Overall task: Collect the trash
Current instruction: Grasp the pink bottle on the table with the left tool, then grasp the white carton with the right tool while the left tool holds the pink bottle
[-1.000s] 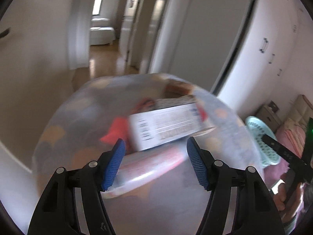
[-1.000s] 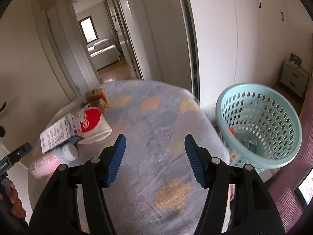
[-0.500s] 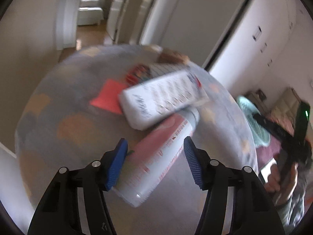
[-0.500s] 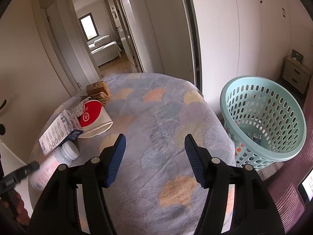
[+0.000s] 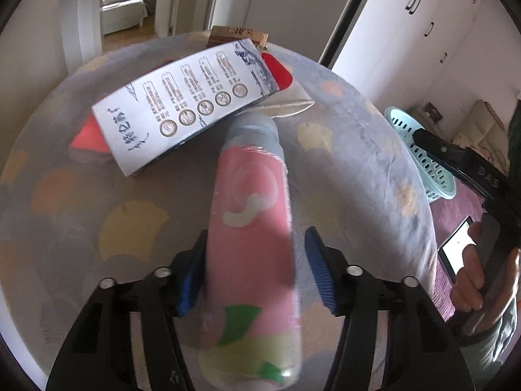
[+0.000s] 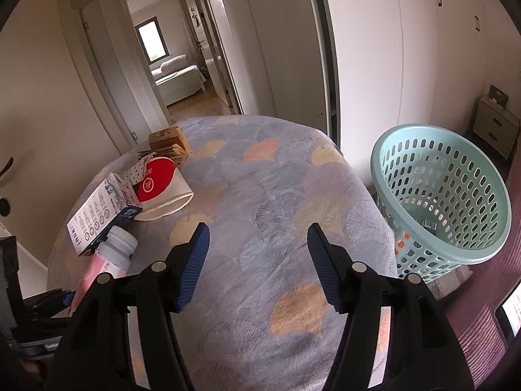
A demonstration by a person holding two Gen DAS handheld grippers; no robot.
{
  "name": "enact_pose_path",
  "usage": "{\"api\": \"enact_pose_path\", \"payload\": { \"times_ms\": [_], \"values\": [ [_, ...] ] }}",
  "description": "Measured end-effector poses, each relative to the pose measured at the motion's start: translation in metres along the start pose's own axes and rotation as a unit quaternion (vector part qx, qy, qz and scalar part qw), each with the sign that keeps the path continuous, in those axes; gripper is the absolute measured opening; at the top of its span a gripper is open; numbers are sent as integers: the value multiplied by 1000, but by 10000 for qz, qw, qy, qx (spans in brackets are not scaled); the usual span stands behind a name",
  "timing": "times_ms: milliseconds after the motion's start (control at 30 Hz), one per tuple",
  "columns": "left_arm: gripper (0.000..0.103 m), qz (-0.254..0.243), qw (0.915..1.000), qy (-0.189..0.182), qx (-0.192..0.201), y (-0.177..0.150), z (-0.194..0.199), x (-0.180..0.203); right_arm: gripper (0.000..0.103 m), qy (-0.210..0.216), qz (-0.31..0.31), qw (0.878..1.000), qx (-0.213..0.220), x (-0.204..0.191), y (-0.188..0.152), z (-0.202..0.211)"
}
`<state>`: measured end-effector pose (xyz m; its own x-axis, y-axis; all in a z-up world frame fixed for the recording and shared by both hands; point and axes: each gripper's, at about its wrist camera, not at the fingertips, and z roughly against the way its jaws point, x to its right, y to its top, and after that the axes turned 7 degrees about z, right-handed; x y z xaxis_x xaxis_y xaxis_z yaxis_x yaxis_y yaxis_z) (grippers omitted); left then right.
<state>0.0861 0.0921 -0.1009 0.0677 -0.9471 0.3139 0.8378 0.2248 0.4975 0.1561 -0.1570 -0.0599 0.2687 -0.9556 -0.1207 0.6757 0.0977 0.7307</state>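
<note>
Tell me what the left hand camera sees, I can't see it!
A pink bottle lies on the flowery tablecloth between the left gripper's open blue jaws. Behind it sits a white carton.

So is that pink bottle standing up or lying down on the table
Lying down. The pink bottle rests on its side on the table, white cap pointing toward the white carton, its body between the open fingers of the left tool.

**Surfaces and finishes**

The pink bottle is wrapped in glossy plastic film. The carton is of smooth printed card. The table is covered in matt, textured cloth. The basket is moulded, perforated plastic.
</note>
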Motion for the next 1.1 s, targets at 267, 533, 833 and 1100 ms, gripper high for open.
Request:
{"api": "enact_pose_path", "payload": {
  "times_ms": [267,533,833,1100],
  "values": [
    [47,127,9969,-622,459,-6,31,1,59,286,249,9993,-55,-26,6,-4],
    [47,320,9903,-734,1136,-7,88,-20,44,894,531,9944,-193,-76,31,-32],
    [47,946,9813,-319,1646,-5,125,-79,34,1539,718,9835,-623,-137,56,-80],
    [47,1332,9740,-130,1827,-9,136,-109,34,2048,847,9700,-1004,-157,36,-84]
  ]
}}
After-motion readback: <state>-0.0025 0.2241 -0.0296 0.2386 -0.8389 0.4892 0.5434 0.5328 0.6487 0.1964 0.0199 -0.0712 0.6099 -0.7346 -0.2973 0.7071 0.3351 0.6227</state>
